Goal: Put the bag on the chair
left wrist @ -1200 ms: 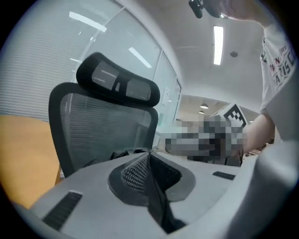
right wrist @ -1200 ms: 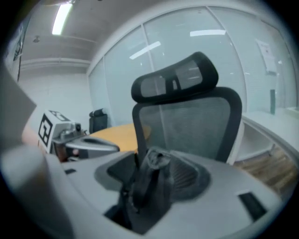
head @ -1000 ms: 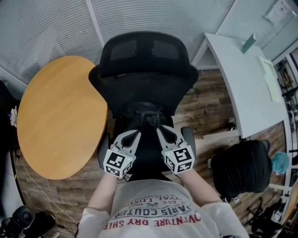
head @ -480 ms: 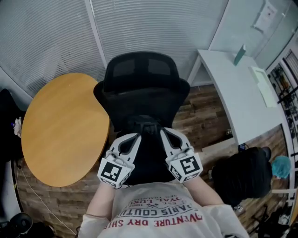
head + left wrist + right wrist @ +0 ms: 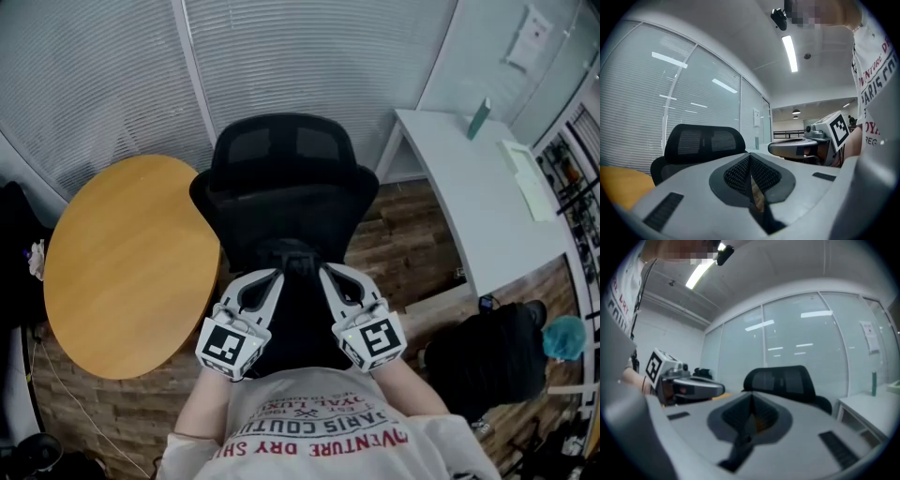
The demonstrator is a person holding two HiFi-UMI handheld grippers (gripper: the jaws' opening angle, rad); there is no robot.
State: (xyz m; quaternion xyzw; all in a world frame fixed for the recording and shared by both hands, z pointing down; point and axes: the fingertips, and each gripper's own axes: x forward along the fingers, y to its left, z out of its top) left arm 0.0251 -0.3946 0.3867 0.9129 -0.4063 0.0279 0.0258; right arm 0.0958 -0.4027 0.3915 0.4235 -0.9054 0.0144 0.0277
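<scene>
A black office chair (image 5: 281,178) with a mesh headrest stands straight ahead, its back facing me; it also shows in the left gripper view (image 5: 701,143) and the right gripper view (image 5: 780,380). A black bag (image 5: 298,314) hangs close to my body, between the two grippers and in front of the chair. My left gripper (image 5: 272,275) is shut, with a dark strap (image 5: 759,213) of the bag pinched low between its pads. My right gripper (image 5: 324,273) is shut too, on a dark strap (image 5: 739,446). The bag hides the chair's seat.
A round wooden table (image 5: 122,262) stands left of the chair, almost touching it. A white desk (image 5: 487,187) with a green bottle and papers runs along the right. A dark bulky shape (image 5: 487,352) with a teal item sits at lower right. Window blinds lie behind.
Both grippers and the bag have shifted slightly in the view, and the chair and table now sit a little lower in the picture. The grippers stay side by side on the bag.
</scene>
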